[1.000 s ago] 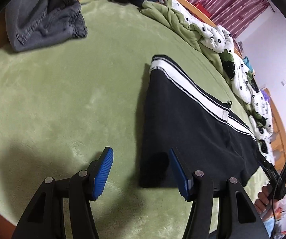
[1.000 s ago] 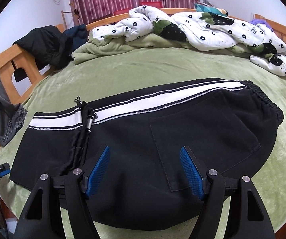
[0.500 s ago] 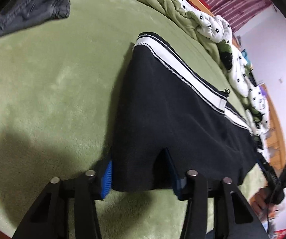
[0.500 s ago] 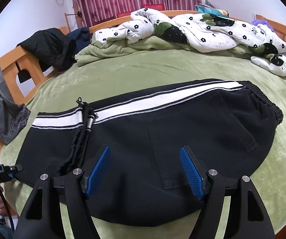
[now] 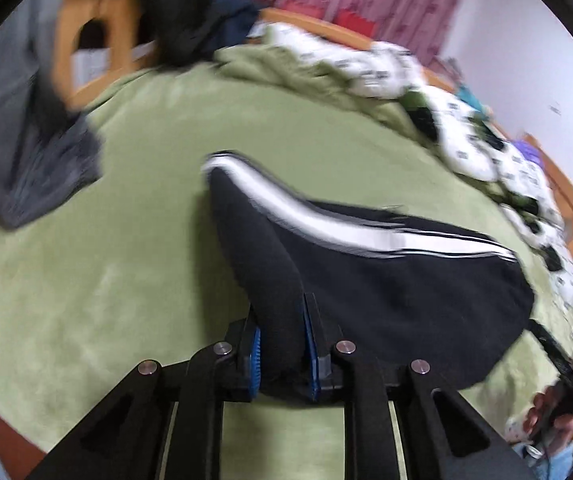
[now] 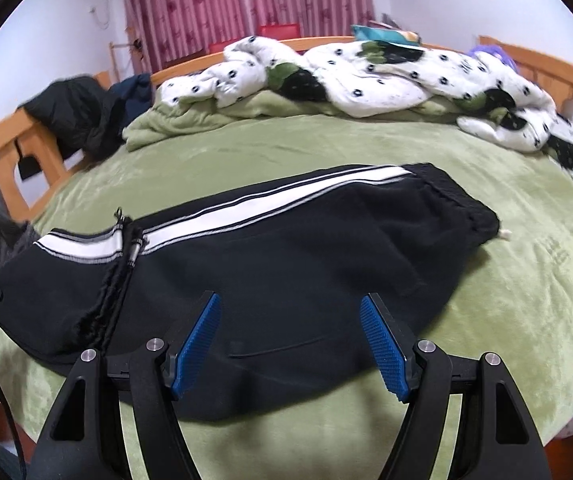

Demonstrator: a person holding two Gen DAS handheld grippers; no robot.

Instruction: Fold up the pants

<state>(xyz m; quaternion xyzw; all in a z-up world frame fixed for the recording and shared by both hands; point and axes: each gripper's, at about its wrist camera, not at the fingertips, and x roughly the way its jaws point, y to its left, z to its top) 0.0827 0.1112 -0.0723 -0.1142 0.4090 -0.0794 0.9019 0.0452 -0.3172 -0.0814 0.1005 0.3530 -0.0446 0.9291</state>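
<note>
Black pants (image 6: 286, 248) with a white side stripe lie folded lengthwise on the green bedspread (image 6: 526, 280). In the left wrist view my left gripper (image 5: 282, 344) is closing, its blue pads pinching the near corner of the pants (image 5: 386, 280) at the leg end and raising it off the bed. My right gripper (image 6: 290, 340) stands open over the near edge of the pants, close to the seat and back pocket, with only flat cloth below its fingers. The waistband lies at the right, the drawstring (image 6: 126, 256) at the left.
A white flowered quilt (image 6: 366, 80) and a green blanket (image 6: 174, 128) are heaped along the far side. Dark clothes (image 6: 78, 116) hang on the wooden bed frame (image 6: 6, 140) at the left, with grey jeans (image 5: 26, 160) beside them. A hand (image 5: 558, 420) holds the other gripper.
My left gripper went from open beside the leg end to shut on its corner and lifted it. The right gripper slid along the near edge toward the waist, still open.
</note>
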